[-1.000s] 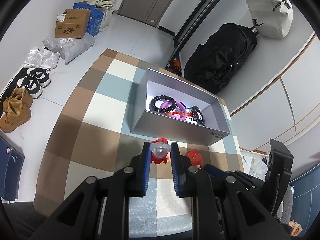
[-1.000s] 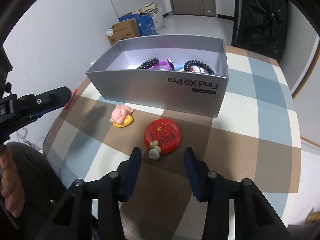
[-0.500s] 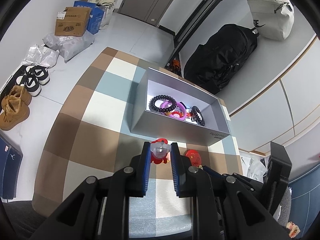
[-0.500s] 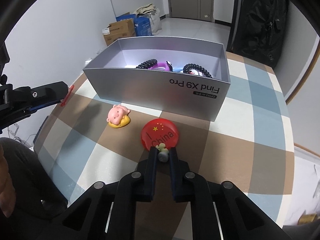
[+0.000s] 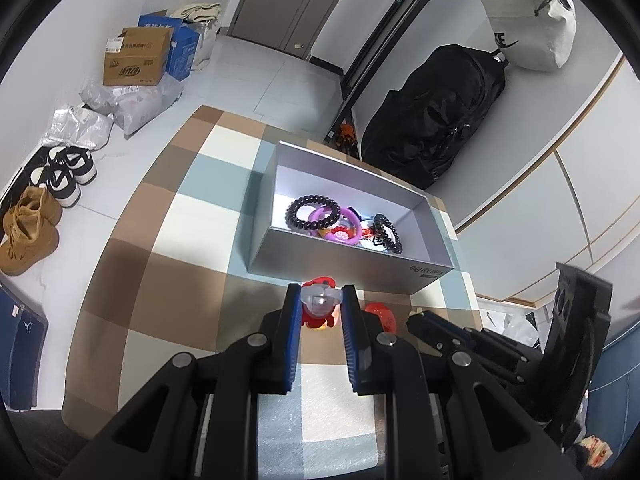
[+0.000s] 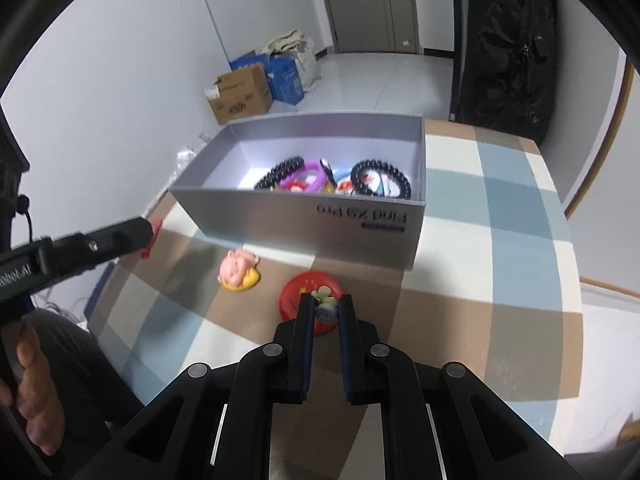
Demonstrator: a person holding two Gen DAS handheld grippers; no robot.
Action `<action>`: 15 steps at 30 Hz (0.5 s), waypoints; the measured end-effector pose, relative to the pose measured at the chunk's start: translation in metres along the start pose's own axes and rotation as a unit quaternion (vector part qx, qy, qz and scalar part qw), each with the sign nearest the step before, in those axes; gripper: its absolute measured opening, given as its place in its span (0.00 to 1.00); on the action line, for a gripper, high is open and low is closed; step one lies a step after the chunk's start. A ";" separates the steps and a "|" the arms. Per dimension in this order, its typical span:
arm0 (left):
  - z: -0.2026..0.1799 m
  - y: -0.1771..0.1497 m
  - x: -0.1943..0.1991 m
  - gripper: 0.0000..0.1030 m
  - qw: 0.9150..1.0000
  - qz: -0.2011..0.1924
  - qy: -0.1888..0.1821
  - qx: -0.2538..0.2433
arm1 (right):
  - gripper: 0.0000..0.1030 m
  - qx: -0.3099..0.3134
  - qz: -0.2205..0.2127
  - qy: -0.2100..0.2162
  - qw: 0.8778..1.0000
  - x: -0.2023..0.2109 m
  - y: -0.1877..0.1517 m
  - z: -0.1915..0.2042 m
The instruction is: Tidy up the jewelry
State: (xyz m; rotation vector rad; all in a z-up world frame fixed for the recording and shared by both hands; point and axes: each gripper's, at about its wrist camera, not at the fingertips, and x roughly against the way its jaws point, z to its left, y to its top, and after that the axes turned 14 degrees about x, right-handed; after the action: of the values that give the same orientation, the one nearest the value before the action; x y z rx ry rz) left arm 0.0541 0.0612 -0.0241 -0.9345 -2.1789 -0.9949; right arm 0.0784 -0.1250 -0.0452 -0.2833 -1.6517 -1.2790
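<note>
Grippers both grip charms, we see: the left gripper [image 5: 321,300] clamps a red figure charm [image 5: 318,314] above the checkered tablecloth [image 5: 160,240], the right gripper [image 6: 325,307] pinches a small flower charm [image 6: 323,294] over the red badge [image 6: 294,294]. Only the right wrist view shows the pink pig charm [image 6: 239,274] lying before the grey box [image 6: 304,220] of bracelets [image 5: 314,214].

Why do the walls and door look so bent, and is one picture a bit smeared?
Left wrist view: fisheye lens curves the door and darkens the corners; the grey box stays sharp. Right wrist view: same bending, plus slight motion blur on the pink pig charm and the box lettering.
</note>
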 end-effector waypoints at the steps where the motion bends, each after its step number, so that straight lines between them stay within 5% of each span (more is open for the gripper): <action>1: -0.002 0.000 0.000 0.14 1.000 -0.001 0.000 -0.002 | 0.10 0.000 -0.004 0.003 1.000 0.000 0.003 0.000; 15: -0.039 0.025 -0.007 0.14 0.999 -0.009 -0.016 -0.032 | 0.10 0.008 -0.065 0.043 0.997 0.028 0.051 -0.013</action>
State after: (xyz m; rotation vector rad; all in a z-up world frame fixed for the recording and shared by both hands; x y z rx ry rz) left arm 0.0850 0.0392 0.0033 -0.9674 -2.1984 -1.0698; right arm 0.1067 -0.1248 0.0071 -0.1113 -1.6276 -1.3551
